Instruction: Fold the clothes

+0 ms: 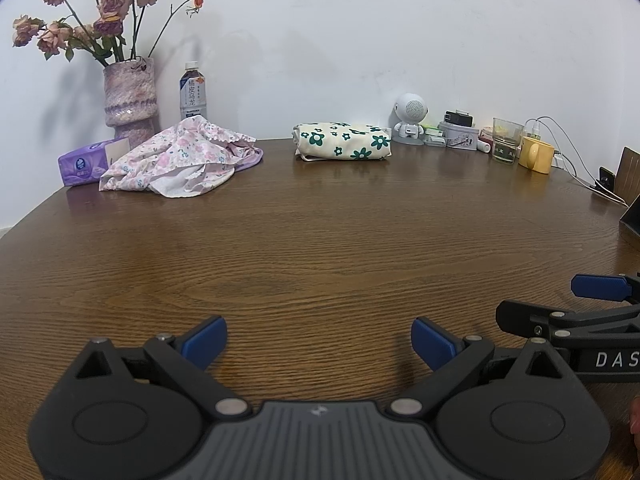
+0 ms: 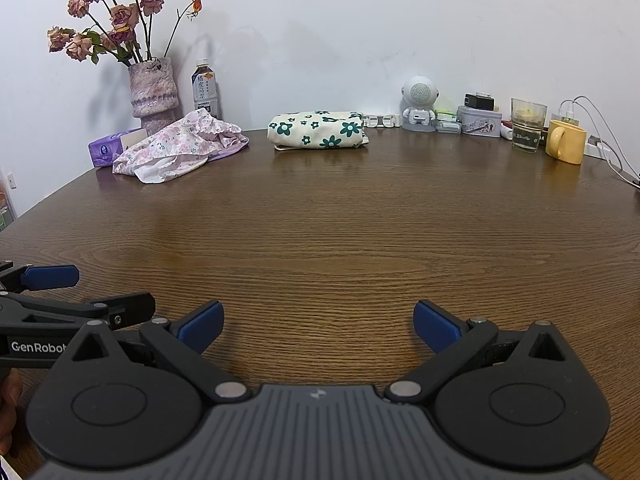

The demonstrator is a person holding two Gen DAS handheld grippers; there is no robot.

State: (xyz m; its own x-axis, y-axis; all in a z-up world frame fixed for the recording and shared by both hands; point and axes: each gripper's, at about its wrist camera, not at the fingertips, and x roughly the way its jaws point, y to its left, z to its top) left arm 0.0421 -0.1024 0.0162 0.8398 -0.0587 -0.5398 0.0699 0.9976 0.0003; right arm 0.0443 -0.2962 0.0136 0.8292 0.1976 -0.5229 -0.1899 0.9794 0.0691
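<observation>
A crumpled pink floral garment (image 1: 182, 160) (image 2: 180, 146) lies at the back left of the wooden table (image 1: 320, 248) (image 2: 320, 232). A folded cream cloth with green flowers (image 1: 343, 141) (image 2: 318, 130) rests at the back centre. My left gripper (image 1: 319, 345) hovers low over the near table edge, open, with nothing between its blue pads. My right gripper (image 2: 319, 327) is beside it, also open and holding nothing. Each gripper shows at the edge of the other's view: the right one (image 1: 560, 304) and the left one (image 2: 88, 292). Both stand far from the clothes.
A vase of dried roses (image 1: 130, 98) (image 2: 154, 92), a tea bottle (image 1: 193, 92) and a purple tissue pack (image 1: 86, 164) stand behind the pink garment. A white robot speaker (image 1: 409, 119), tins, a glass (image 2: 527, 125), a yellow mug (image 2: 565, 142) and cables line the back right.
</observation>
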